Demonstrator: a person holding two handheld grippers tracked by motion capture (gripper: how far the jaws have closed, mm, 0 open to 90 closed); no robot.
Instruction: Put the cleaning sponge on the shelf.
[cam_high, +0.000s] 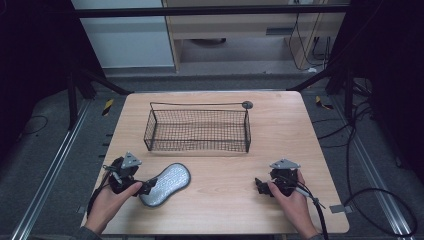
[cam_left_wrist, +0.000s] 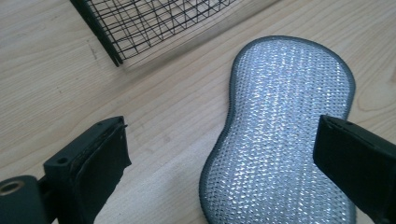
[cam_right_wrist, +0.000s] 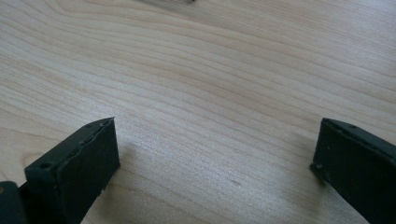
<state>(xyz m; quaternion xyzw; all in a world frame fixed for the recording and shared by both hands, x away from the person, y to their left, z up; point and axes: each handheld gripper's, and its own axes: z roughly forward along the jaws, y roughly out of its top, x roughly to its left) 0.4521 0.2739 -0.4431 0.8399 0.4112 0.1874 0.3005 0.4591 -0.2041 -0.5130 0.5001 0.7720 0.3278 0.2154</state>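
Silver mesh scouring pad (cam_left_wrist: 285, 135), peanut-shaped

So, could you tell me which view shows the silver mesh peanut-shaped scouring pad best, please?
The left gripper view: the silver mesh scouring pad is close, its weave and grey edging clear. The high view shows it whole but small, on the wooden table.

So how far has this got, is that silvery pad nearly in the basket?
Nothing looks done yet: the wire basket holds nothing. In hand: the left gripper is open at the silver scrubbing pad, which lies flat on the table. Probably left: gripping it, lifting it and putting it in the basket. The right gripper is open over bare wood.
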